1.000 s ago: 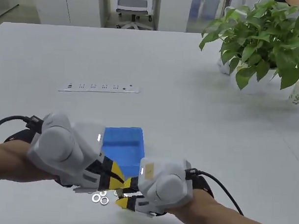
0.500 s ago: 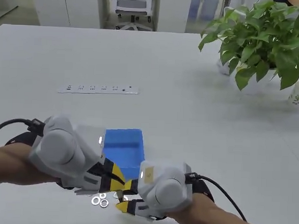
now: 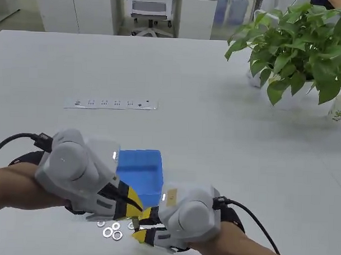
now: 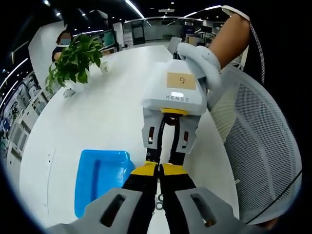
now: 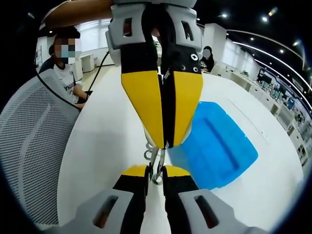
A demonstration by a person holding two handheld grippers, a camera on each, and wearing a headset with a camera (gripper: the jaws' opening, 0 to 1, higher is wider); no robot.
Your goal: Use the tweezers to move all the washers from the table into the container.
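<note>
On a white surface [image 3: 215, 134], 2 grippers meet tip to tip. The left gripper [image 3: 135, 207] has its jaws pressed together. The right gripper [image 3: 140, 234] pinches thin metal tweezers [image 5: 156, 163]. Several washers [image 3: 112, 232] lie on the surface just below the tips, near a blue container [image 3: 140, 165].

power strip [image 3: 111, 104] left of potted plant [image 3: 299, 48], well apart

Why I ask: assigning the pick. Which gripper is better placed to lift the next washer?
Right, probably: the right gripper is shut on the tweezers, their tips beside the washers; the left gripper is shut, apparently empty.
</note>
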